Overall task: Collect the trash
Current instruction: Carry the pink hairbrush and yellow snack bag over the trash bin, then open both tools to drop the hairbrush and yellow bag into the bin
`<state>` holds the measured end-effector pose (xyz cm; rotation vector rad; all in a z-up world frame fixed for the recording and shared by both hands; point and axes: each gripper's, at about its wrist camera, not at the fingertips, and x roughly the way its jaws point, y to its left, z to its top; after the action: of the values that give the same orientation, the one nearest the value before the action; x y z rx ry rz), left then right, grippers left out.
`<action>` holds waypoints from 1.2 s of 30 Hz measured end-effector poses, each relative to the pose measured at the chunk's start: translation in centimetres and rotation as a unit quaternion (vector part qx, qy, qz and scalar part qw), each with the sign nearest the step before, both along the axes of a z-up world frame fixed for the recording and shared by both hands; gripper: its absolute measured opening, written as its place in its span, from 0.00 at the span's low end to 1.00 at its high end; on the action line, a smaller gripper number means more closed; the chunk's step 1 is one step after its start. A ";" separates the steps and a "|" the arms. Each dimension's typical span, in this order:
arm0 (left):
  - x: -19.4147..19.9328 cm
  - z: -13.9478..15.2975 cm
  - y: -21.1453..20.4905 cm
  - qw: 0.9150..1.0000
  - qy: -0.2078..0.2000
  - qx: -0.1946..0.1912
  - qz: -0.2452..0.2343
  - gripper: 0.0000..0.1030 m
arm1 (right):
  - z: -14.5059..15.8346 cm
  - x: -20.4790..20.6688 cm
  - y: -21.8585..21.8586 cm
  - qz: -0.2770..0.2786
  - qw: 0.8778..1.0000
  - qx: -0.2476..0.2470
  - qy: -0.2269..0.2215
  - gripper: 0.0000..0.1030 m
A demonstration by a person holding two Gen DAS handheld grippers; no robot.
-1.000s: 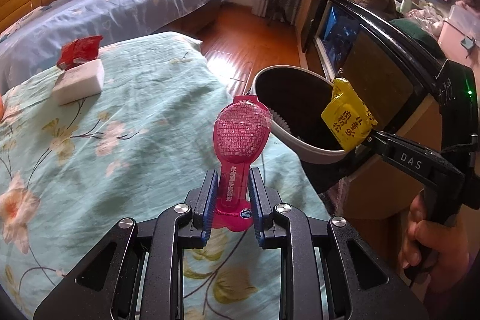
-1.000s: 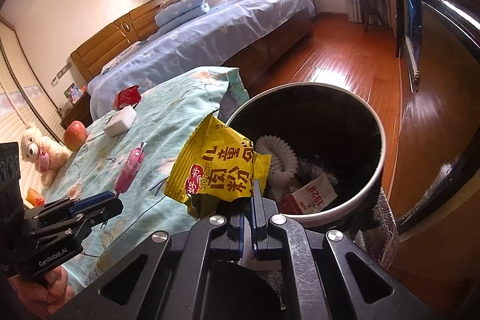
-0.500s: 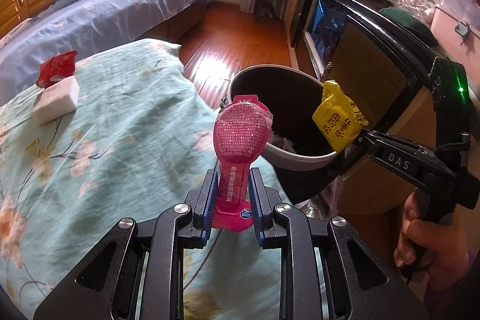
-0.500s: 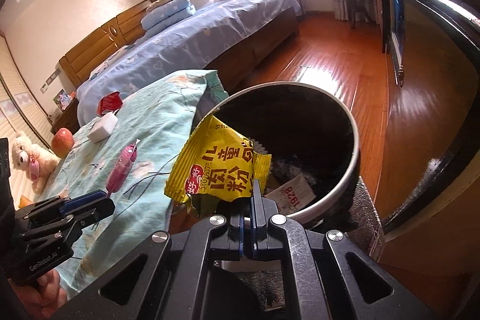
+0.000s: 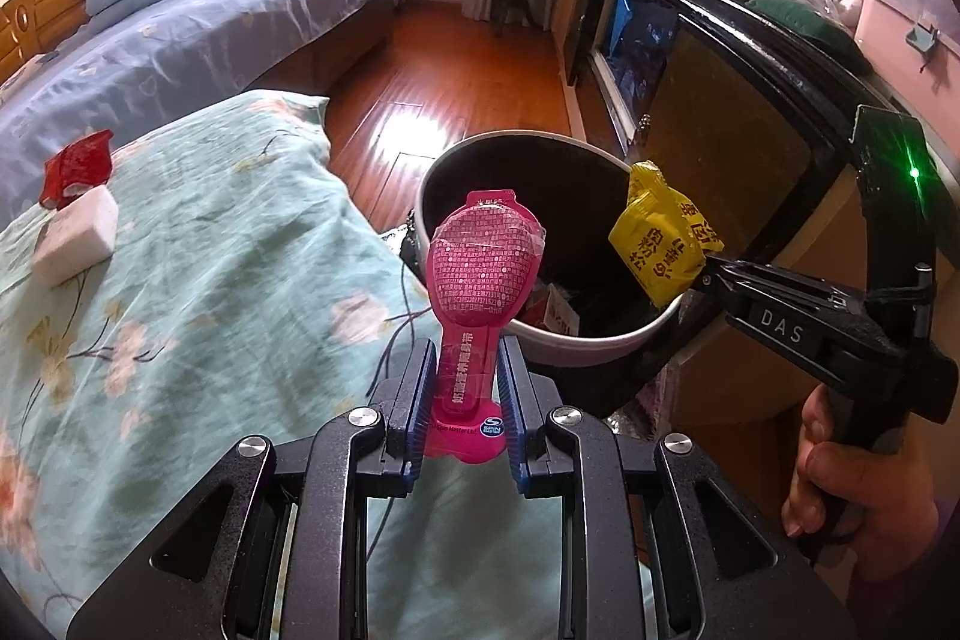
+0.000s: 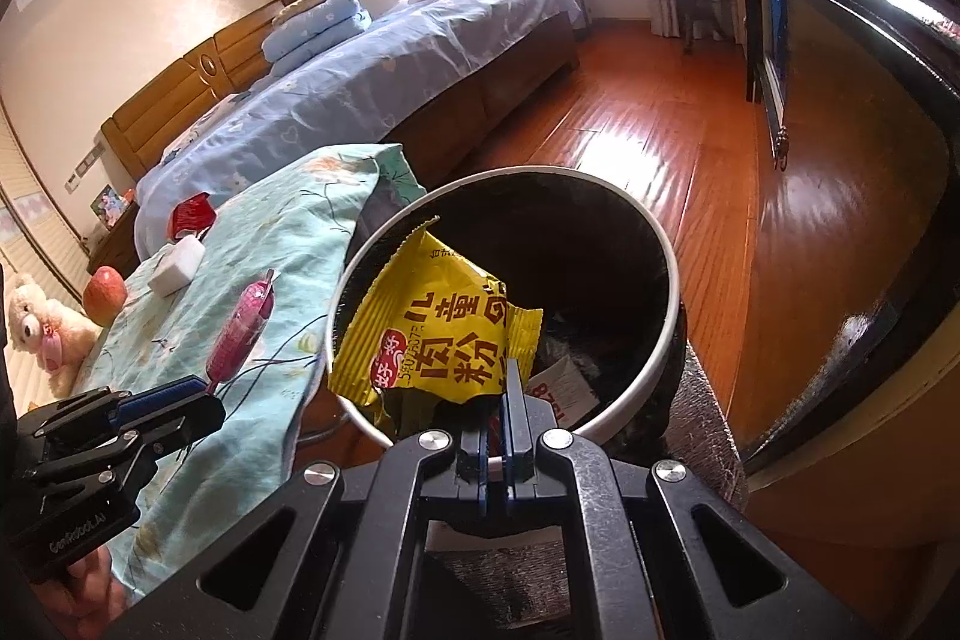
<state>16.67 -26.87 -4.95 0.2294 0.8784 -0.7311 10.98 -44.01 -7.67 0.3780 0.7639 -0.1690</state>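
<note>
My left gripper is shut on the stem of a pink spoon-shaped wrapper, held upright at the near rim of a round black trash bin beside the bed. My right gripper is shut on the corner of a yellow snack packet, which hangs over the bin's open mouth. From the left wrist view the yellow packet sits at the bin's right rim, with the right gripper behind it. The right wrist view shows the pink wrapper in the left gripper. Paper scraps lie inside the bin.
On the floral bedspread lie a red wrapper and a white block. An apple and a teddy bear sit further back. A dark cabinet stands right of the bin. A second bed and wooden floor lie beyond.
Both grippers have drifted toward the bin with their wrappers. The bin has grown larger and more central in both views, and the yellow packet now hangs over its opening.
</note>
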 end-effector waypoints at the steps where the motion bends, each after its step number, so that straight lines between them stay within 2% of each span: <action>1: 0.1 -0.1 -0.3 1.000 0.000 0.002 -0.001 0.19 | -0.1 0.1 -0.2 -0.001 1.000 0.000 0.002 0.03; 36: 3.8 -1.4 -5.5 0.999 0.031 0.020 -0.021 0.19 | -1.4 3.9 -3.7 -0.014 0.999 0.004 0.039 0.04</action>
<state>20.49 -32.39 -6.34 0.2635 0.9500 -0.7640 14.88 -47.71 -9.05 0.3921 0.8363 -0.2067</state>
